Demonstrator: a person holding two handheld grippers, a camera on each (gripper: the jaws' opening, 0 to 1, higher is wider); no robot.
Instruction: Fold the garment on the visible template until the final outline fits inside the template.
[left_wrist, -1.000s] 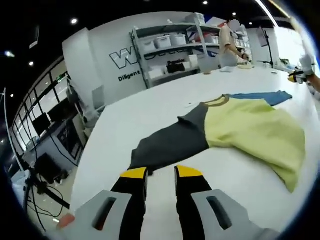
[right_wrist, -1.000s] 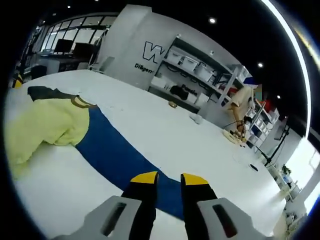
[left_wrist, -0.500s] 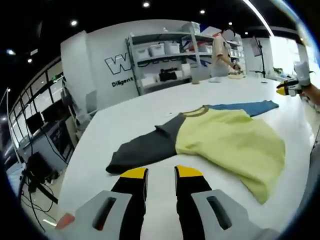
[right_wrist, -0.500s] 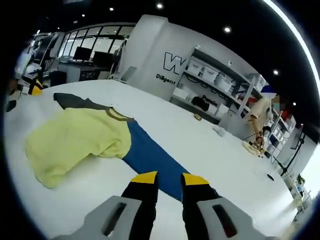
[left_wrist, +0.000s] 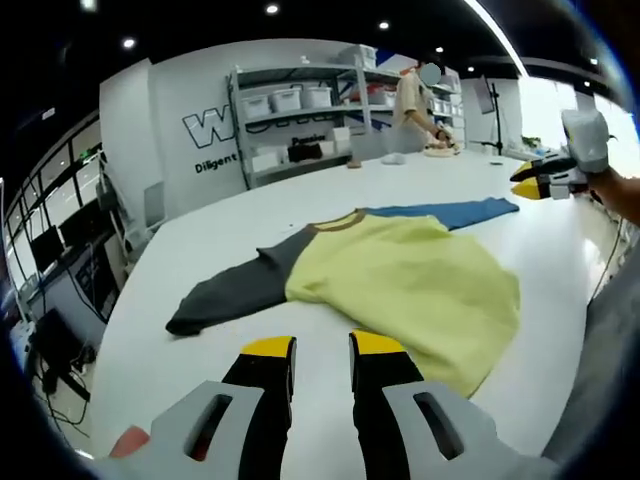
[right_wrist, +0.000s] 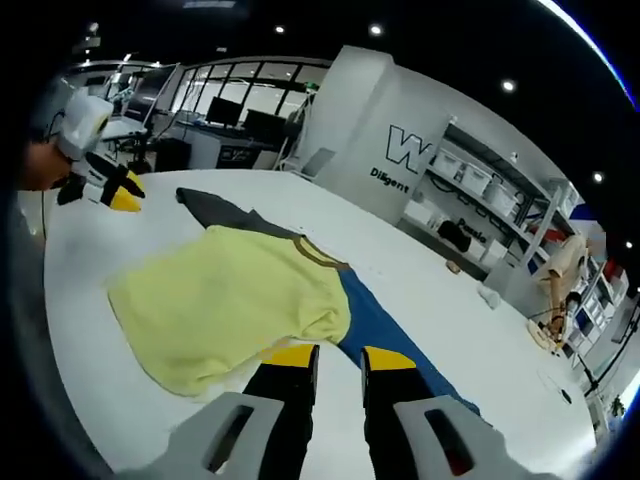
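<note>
The garment (left_wrist: 400, 280) is spread flat on the white worktop (left_wrist: 250, 230), yellow body with one grey and one blue sleeve. Both the left tool (left_wrist: 322, 345) and right tool (right_wrist: 339, 354) are held empty above it, jaws slightly parted.

The garment (left_wrist: 400, 285) lies spread flat on the desk (left_wrist: 250, 225), one sleeve (left_wrist: 225, 292) stretched out to the left in the left gripper view and the other sleeve (left_wrist: 455, 212) off to the far right. The left claw (left_wrist: 309, 348) hangs just short of the hem, nothing in it. The right claw (right_wrist: 327, 357) sits over the body-sleeve join. Shelves (left_wrist: 300, 110) stand behind the desk, with a person (left_wrist: 415, 95) at the far end.
</note>
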